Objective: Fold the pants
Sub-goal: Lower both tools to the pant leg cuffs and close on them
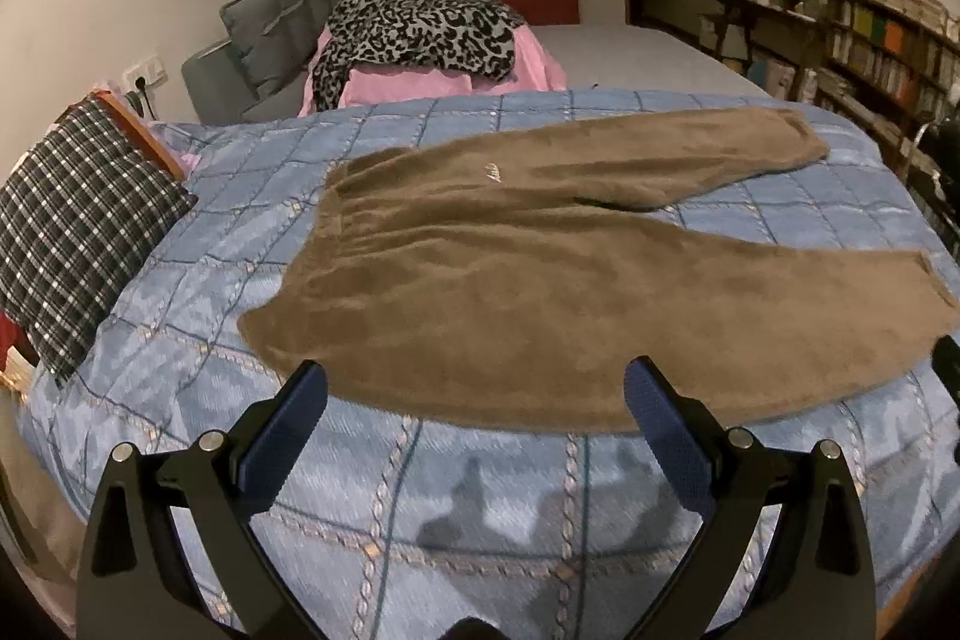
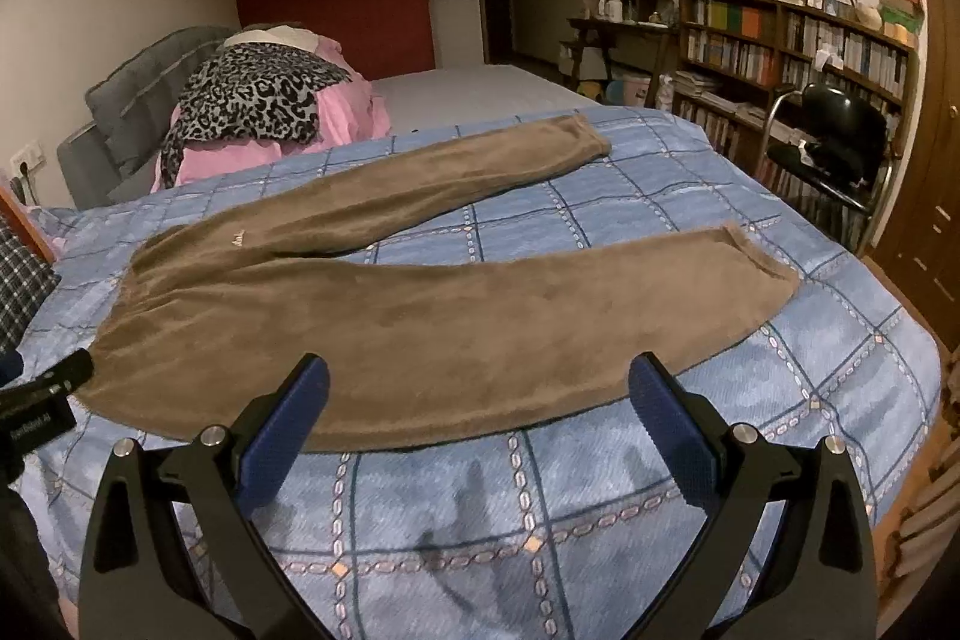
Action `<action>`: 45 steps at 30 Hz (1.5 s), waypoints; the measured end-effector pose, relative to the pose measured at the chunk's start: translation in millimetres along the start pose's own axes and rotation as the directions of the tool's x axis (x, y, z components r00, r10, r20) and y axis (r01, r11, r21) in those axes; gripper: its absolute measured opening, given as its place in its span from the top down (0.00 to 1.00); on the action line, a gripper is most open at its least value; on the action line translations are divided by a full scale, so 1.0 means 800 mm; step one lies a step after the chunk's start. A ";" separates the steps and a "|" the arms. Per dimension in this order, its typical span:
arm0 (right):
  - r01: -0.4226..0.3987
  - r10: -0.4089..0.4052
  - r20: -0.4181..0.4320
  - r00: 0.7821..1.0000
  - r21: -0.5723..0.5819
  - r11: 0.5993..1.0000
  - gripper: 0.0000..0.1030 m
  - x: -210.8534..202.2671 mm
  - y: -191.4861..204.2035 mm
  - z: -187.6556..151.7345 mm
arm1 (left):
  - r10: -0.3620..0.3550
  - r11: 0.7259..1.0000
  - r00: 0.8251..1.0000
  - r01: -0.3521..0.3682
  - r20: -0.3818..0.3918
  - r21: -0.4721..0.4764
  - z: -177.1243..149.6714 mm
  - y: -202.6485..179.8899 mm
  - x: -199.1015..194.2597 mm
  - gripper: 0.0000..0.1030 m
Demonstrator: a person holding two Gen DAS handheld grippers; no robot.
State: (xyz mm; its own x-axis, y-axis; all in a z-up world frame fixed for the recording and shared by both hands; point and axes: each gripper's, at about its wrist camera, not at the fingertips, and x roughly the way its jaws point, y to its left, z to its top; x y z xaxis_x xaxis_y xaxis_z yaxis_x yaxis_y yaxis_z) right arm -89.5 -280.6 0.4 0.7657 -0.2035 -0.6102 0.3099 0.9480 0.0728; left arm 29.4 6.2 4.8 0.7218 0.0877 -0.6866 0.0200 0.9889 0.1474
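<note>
Brown fleece pants lie flat on a blue patterned bedspread, waistband to the left, both legs spread apart and running right. My left gripper hovers open over the near edge of the seat and waist area, nothing between its blue pads. In the right wrist view the pants show full length, the near leg ending at a cuff. My right gripper hangs open above the near leg's front edge, holding nothing. The left gripper's body shows at that view's left edge.
A pink quilt with a leopard-print cloth is piled at the bed's far side beside grey cushions. A plaid pillow lies at the left. Bookshelves and a black chair stand to the right of the bed.
</note>
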 end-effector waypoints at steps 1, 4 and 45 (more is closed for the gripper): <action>0.002 -0.002 -0.002 1.000 0.003 1.000 0.02 0.005 -0.002 0.003 | 0.002 1.000 1.000 -0.002 -0.002 -0.004 0.006 0.004 0.009 0.05; 0.009 -0.009 -0.019 1.000 0.009 1.000 0.02 0.027 -0.006 0.012 | 0.017 1.000 1.000 -0.017 -0.018 -0.013 0.025 0.014 0.042 0.05; -0.034 0.010 -0.260 0.965 -0.088 0.996 0.02 0.332 0.076 0.052 | -0.025 0.891 0.967 -0.094 -0.254 -0.444 0.241 0.303 0.530 0.05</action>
State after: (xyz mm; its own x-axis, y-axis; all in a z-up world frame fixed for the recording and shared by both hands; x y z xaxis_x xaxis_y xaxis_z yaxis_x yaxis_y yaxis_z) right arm 156.2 -287.4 -124.5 0.5954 -0.1235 -0.7939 0.2331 0.9722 0.0236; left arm 473.7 259.8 -113.5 0.5212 0.0902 -0.8487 -0.3571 0.9262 -0.1209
